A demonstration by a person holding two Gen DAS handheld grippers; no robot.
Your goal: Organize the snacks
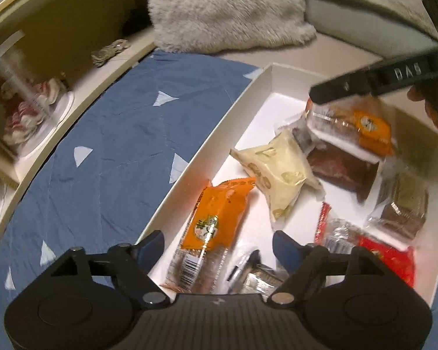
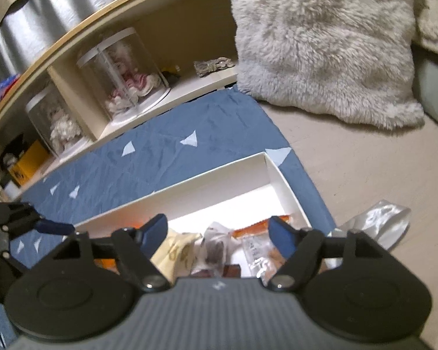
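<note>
Snacks (image 1: 280, 172) lie jumbled in the white box (image 1: 207, 151) on the blue sheet (image 1: 108, 134), both the left hand-held gripper (image 1: 219, 243) and right hand-held gripper (image 2: 217, 230) hovering apart and empty, so slippery overlapping wrappers risk a double pick.

Counted against one white box (image 1: 249, 93) as landmark: inside it, two orange packets (image 1: 216, 215), one near its left wall and one toward its far end; one cream packet (image 1: 277, 169) between them; one dark brown packet (image 1: 344, 169) just right of the cream one; two red wrappers (image 1: 391, 262) toward its near right; one clear-wrapped brown cake (image 1: 403, 207) by the right side. Beyond the box: one grey furry cushion (image 2: 321, 43), two clear domed cases (image 2: 122, 70) on the shelf, one silver pouch (image 2: 376, 221) outside the right wall.
</note>
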